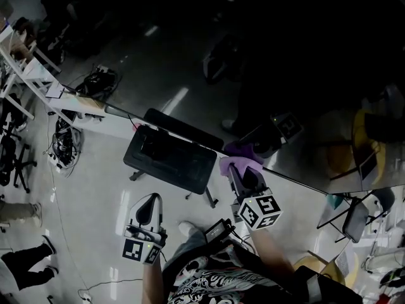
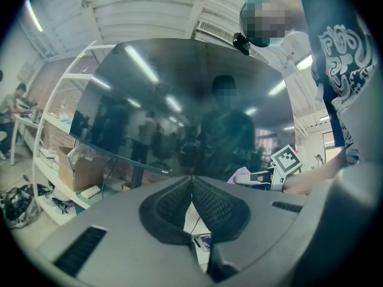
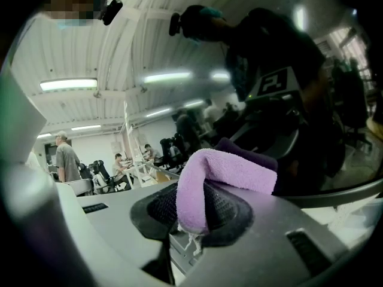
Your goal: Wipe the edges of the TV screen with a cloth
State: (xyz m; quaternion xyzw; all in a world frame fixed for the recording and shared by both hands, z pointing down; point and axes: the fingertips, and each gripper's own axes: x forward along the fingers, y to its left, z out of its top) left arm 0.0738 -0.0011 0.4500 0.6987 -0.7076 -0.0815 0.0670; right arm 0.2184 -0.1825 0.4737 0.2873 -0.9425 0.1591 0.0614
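A: In the head view, how are the hands posed, and what is counted?

B: Two grippers are seen, each held out on a forearm toward one wide dark glossy TV screen (image 1: 190, 75). The left gripper (image 1: 152, 200) is kept level and apart from the glass. The right gripper (image 1: 240, 173) is reached to the lower edge of the screen. One purple fleecy cloth (image 1: 237, 164) is carried at its tip, and it meets its own reflection just above that edge.

A: And in the left gripper view?

B: The left gripper (image 2: 191, 187) is clenched. Its two ribbed pads are pressed together at the tips, with nothing between them. The TV screen (image 2: 179, 100) is faced squarely. The cloth (image 2: 244, 175) is seen low at the right, beside one black-and-white marker cube (image 2: 286, 160).

A: And in the right gripper view?

B: The right gripper (image 3: 200, 205) is closed on the cloth (image 3: 221, 169). A fold is pinched between the pads and the rest is draped forward over them. A darker purple reflection is shown directly behind it in the TV screen (image 3: 311, 112).
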